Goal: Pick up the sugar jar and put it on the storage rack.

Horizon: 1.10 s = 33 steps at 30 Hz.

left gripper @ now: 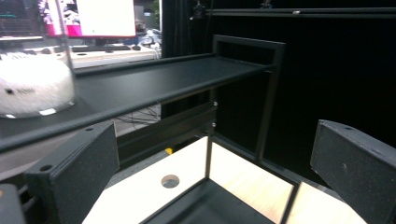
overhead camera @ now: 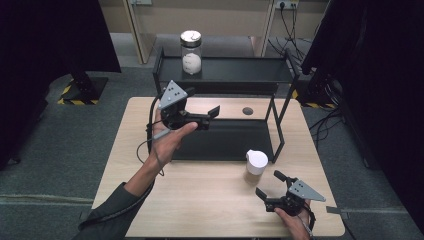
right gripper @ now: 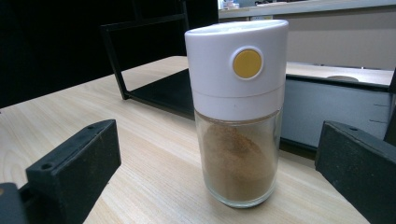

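High view: one lidded jar (overhead camera: pixel 191 52) stands at the rack's (overhead camera: pixel 225 75) top-shelf left end; the spice shaker (overhead camera: pixel 255 164), near the table's right edge, awaits the spread-jawed right gripper (overhead camera: pixel 271 187); the left gripper (overhead camera: pixel 210 115) hovers empty, jaws apart.

A light wooden table (overhead camera: pixel 200 195) stands on grey carpet (overhead camera: pixel 60 150), with black curtains (overhead camera: pixel 50 30) either side.

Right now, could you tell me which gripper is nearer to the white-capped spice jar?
Right. The right gripper sits just beside the spice jar, open jaws facing it; the left gripper is farther off, raised by the black shelf.
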Available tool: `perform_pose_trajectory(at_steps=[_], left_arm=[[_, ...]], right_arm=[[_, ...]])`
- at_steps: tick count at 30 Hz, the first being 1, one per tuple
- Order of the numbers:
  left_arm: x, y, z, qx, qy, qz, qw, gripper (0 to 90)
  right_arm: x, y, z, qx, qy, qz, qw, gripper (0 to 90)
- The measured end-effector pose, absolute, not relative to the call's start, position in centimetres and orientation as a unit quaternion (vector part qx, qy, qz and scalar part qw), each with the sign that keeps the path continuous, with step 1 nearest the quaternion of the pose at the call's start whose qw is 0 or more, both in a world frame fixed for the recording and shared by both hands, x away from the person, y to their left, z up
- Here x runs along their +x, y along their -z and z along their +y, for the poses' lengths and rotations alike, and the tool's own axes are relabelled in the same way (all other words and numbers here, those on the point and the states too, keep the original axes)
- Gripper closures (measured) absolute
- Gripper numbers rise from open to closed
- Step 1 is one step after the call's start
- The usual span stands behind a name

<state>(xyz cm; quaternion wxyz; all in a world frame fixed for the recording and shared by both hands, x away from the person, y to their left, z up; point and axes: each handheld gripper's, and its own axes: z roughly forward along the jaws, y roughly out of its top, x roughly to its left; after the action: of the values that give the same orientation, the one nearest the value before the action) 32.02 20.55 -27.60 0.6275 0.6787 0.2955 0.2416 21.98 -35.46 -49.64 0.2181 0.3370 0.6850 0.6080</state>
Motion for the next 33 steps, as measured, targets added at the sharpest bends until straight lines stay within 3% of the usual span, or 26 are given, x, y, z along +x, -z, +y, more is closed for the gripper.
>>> perform_pose_trajectory(at_steps=[33], left_arm=[[28.4,36.8,20.6,0.683,-0.199,0.247,0.658,0.4]], right_arm=[[22.0,49.7,-35.5,0.338,-0.608,0.685,0.217,0.5]])
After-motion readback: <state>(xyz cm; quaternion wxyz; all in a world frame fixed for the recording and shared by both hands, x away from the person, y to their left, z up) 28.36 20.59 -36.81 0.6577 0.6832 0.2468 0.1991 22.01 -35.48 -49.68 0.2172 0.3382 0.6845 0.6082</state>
